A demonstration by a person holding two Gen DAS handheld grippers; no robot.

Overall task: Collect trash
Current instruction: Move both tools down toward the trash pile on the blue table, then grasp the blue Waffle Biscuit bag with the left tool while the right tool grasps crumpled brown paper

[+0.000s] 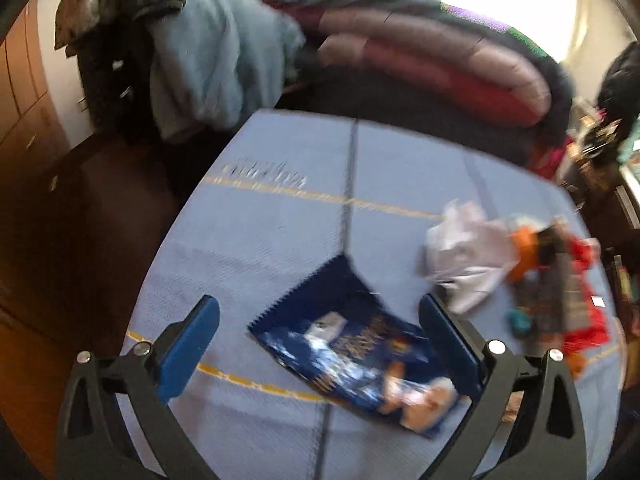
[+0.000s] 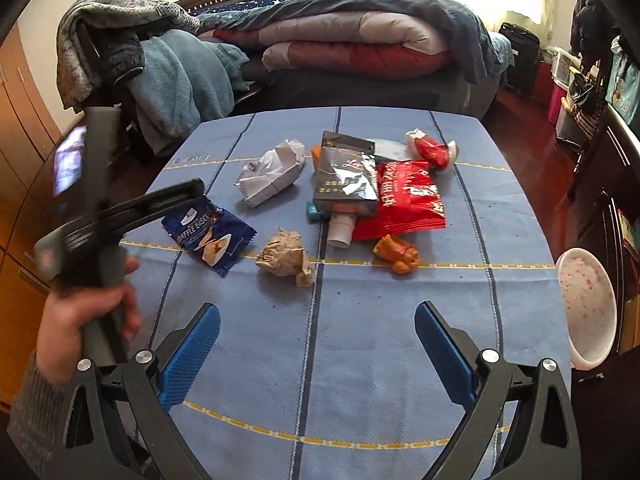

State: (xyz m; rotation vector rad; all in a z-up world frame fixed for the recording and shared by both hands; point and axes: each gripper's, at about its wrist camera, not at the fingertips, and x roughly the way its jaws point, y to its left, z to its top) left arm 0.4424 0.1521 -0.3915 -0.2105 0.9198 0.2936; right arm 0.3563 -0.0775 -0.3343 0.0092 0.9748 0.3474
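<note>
Trash lies on a blue tablecloth (image 2: 360, 340). A dark blue waffle-biscuit wrapper (image 1: 352, 356) (image 2: 210, 234) lies at the left. My left gripper (image 1: 320, 324) is open just above it, with the wrapper between its blue pads; the view is blurred. It appears from the side in the right wrist view (image 2: 176, 196). Further right lie crumpled white paper (image 2: 274, 172) (image 1: 464, 256), a brown paper ball (image 2: 286, 258), a grey foil pouch (image 2: 346, 182), a red packet (image 2: 408, 200), an orange wrapper (image 2: 398, 254) and a red-white wrapper (image 2: 432, 150). My right gripper (image 2: 318, 332) is open and empty over the near cloth.
A white bowl (image 2: 586, 308) sits at the table's right edge. A bed with folded quilts (image 2: 352, 48) and a blanket-draped chair (image 2: 160, 76) stand behind the table. Wooden cabinets (image 2: 16, 120) line the left; dark furniture (image 2: 612, 184) lines the right.
</note>
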